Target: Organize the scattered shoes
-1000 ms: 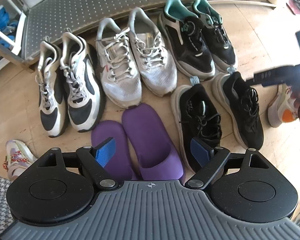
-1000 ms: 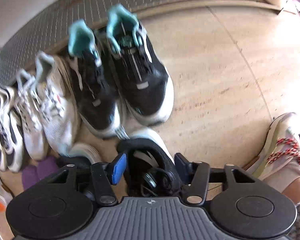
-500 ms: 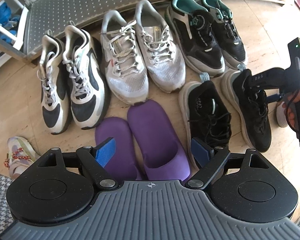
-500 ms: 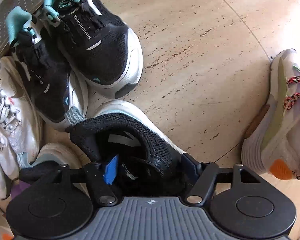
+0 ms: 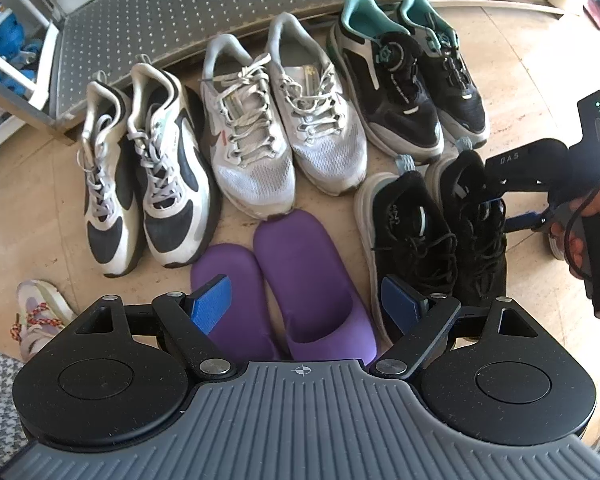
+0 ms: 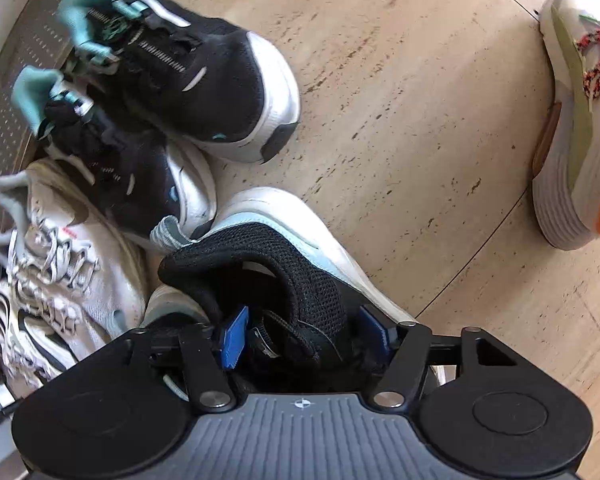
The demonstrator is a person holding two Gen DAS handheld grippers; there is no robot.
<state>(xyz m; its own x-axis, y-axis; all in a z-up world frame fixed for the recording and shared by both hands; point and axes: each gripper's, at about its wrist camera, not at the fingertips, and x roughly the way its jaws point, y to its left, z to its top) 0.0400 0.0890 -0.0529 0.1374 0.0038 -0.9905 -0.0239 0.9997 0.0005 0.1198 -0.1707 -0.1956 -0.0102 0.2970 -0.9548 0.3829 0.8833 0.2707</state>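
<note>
Floor: pale stone tiles (image 6: 420,80), with a perforated metal step (image 5: 220,12) running along the back edge.
Back row: three pairs stand heels to the step, toes outward: black-and-white trainers (image 5: 148,172), grey mesh trainers (image 5: 276,136) and teal-lined black trainers (image 5: 408,80). Each pair sits side by side, likely so mates stay matched.
Front row: purple slippers (image 5: 292,280) lie just beside each other; to their right sit two black lace-up shoes.
Shoe in hand: the right black shoe (image 5: 476,216) stands on the floor touching its mate (image 5: 412,232), heel near the toes of the teal-lined pair.
Right tongs (image 6: 300,332): fingers straddle that shoe's collar, one pad inside the opening, one outside; whether they press on it or have let go, I cannot tell.
Left tongs (image 5: 308,304): spread wide, holding nothing, hovering over the slippers.
Stage: fits either setting this shoe beside its mate or taking hold of it.
Open room: bare floor lies to the right, toward a worn pastel sneaker (image 6: 580,120), a person's foot.
Tight spots: shoes crowd the left side and the heel end.
</note>
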